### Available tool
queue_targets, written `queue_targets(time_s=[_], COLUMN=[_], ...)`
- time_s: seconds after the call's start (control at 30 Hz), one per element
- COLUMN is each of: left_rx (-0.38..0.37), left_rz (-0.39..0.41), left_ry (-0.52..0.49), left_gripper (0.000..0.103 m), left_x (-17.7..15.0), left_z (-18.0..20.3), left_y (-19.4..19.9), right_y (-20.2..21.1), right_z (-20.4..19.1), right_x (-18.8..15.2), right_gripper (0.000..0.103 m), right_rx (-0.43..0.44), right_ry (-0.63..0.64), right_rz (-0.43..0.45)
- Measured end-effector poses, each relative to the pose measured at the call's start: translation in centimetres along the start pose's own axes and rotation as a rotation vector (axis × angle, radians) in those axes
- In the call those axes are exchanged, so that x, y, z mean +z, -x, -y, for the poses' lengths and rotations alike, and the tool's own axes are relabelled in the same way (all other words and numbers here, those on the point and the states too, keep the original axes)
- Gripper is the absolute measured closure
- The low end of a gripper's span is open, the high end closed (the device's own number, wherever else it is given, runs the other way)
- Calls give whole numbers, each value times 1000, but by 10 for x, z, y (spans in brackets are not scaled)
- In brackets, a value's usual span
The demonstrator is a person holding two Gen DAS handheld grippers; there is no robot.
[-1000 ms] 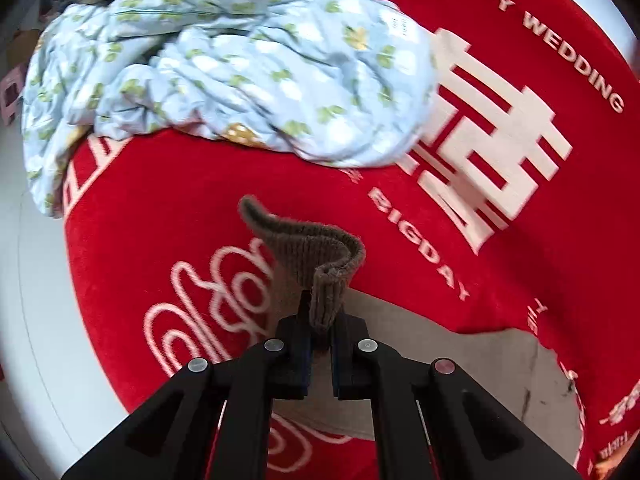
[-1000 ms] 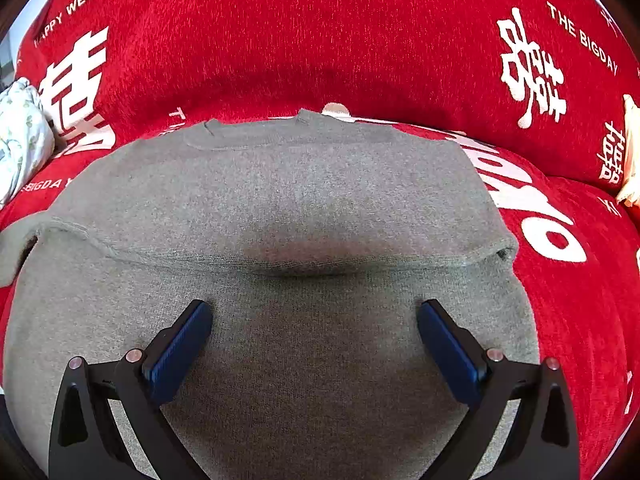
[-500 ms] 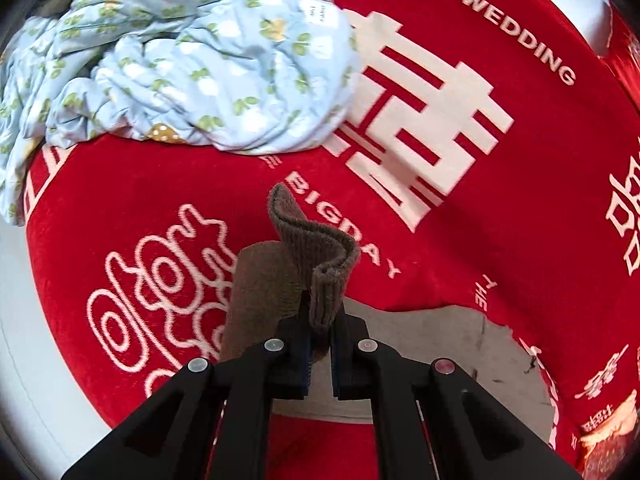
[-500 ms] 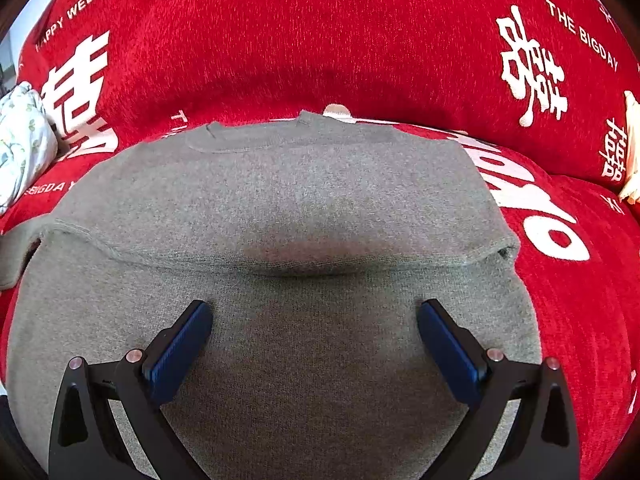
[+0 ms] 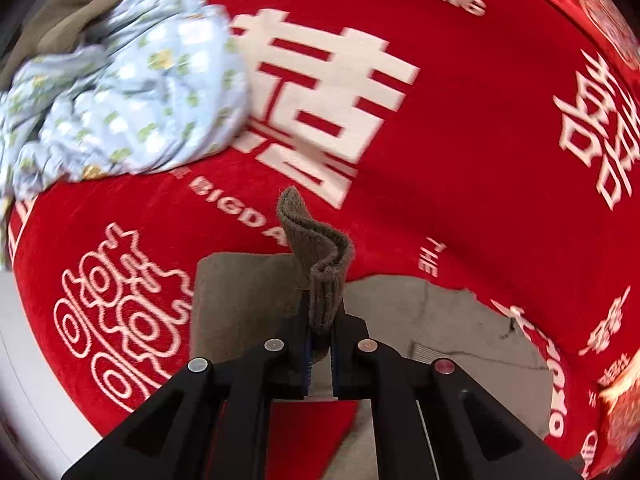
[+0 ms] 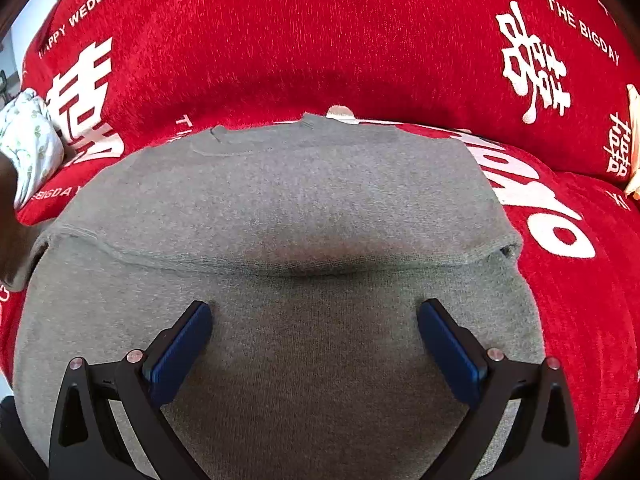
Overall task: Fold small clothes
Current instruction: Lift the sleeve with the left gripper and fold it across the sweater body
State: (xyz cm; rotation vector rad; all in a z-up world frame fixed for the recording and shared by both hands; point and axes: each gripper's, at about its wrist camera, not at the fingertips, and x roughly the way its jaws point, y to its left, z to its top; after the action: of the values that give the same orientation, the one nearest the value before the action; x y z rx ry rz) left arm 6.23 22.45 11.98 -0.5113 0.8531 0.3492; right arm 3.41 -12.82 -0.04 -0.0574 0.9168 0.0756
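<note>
1. The grey-brown knitted sweater [image 6: 288, 200] lies spread on the red plush wedding-print blanket [image 6: 320, 40], one fold already across it.
2. A crumpled pale-blue floral garment [image 5: 120, 92] waits beyond the sweater's left edge.
3. The right claw [image 6: 314, 332] hovers spread over the sweater's middle, probably to steady it.
4. The left claw [image 5: 320, 344] pinches the sweater's ribbed cuff [image 5: 320, 256], sleeve raised for folding inward.

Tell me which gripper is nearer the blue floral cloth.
Left. The left gripper, shut on the sweater's cuff, has the floral cloth just ahead; the open right gripper sees it only at its far left edge.
</note>
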Motion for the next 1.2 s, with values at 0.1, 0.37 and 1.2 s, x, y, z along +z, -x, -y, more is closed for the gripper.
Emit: queue_targets(time_s=[0.1,0.37,1.2], left_rx=[-2,-35,-150], left_rz=[-4,-24,-56], left_ry=[-34,-129,-341], left_gripper=[95,95,95], left_x=[-4,-29,-104], left_z=[25,98,284], left_y=[1,0,6], right_y=[0,-1,57], right_z=[0,1,87], right_x=[0,1,-40], right_gripper=[0,0,0], right_rx=[5,14,95], right_ry=[-3,1,-173], right_rz=[2,-17,-15])
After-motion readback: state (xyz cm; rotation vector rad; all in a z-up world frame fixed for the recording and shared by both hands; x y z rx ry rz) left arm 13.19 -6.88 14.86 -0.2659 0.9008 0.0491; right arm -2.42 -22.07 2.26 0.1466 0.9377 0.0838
